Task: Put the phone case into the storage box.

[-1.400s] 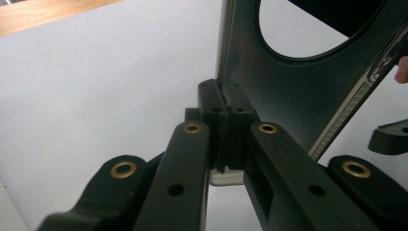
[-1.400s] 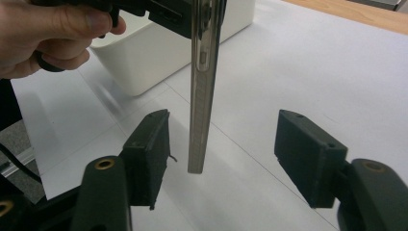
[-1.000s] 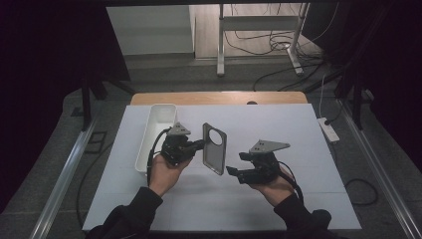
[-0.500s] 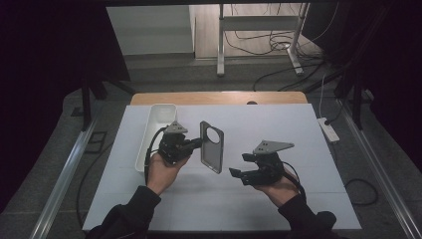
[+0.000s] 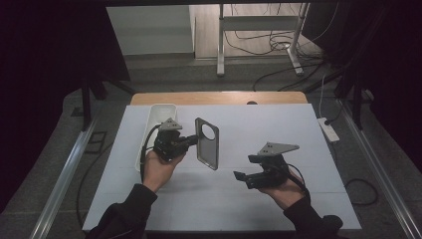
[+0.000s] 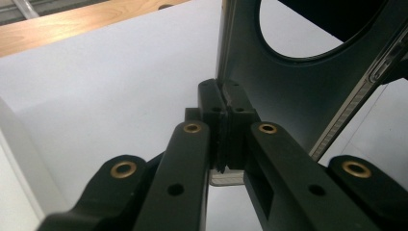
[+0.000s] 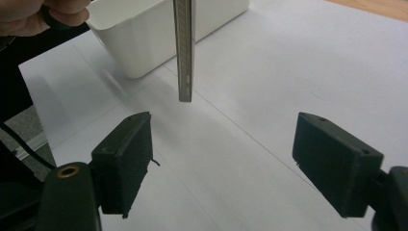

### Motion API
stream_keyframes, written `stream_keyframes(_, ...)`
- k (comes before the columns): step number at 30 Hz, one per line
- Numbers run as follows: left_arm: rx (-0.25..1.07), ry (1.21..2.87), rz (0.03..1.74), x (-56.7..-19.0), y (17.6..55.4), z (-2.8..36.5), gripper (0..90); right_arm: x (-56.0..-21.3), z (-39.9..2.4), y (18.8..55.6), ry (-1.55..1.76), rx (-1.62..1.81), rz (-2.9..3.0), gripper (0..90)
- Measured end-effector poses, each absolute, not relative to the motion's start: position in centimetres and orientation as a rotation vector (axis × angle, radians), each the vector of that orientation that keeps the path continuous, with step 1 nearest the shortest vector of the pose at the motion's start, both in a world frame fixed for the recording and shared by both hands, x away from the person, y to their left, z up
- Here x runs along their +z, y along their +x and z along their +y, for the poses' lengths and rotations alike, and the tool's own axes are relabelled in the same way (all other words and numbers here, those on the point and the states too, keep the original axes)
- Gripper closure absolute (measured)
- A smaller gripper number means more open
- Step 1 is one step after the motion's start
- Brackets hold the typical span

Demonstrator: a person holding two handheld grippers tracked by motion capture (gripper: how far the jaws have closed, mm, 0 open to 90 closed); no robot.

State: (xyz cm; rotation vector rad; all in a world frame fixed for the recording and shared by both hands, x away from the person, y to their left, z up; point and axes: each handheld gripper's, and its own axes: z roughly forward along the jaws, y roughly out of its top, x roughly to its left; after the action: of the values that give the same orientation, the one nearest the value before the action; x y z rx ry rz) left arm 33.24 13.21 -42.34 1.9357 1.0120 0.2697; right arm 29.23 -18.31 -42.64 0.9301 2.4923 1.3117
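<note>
A dark phone case [image 5: 207, 144] with a round camera hole is held upright above the white mat. My left gripper [image 5: 193, 142] is shut on its left edge. In the left gripper view the jaws pinch the case [image 6: 298, 91] near its lower edge, with the left gripper [image 6: 222, 96] fully closed on it. My right gripper [image 5: 240, 177] sits low at the right, apart from the case. Its jaws have just been opening and nothing is between them. In the right gripper view the case [image 7: 184, 53] hangs edge-on beyond the open right gripper [image 7: 223, 159].
A white oblong bin [image 5: 157, 119] stands on the mat behind the left hand, also seen as the bin [image 7: 144, 38] in the right gripper view. A power strip [image 5: 329, 130] lies off the mat's right edge. The wooden table edge [image 5: 219, 97] runs along the back.
The right gripper's jaws stand wider apart than a second ago. The left gripper and the case have hardly shifted.
</note>
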Motion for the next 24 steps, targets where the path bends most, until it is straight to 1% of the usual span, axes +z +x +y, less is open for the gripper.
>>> stream_keyframes(7,0.280,1.935,1.019,-42.1,33.4,13.6,88.7,-42.5,-18.9,29.1,0.936,1.303,2.486,19.4)
stream_keyframes(24,0.320,1.932,1.029,-41.1,33.9,14.5,88.7,-42.7,-20.3,28.5,0.960,1.265,2.498,10.1)
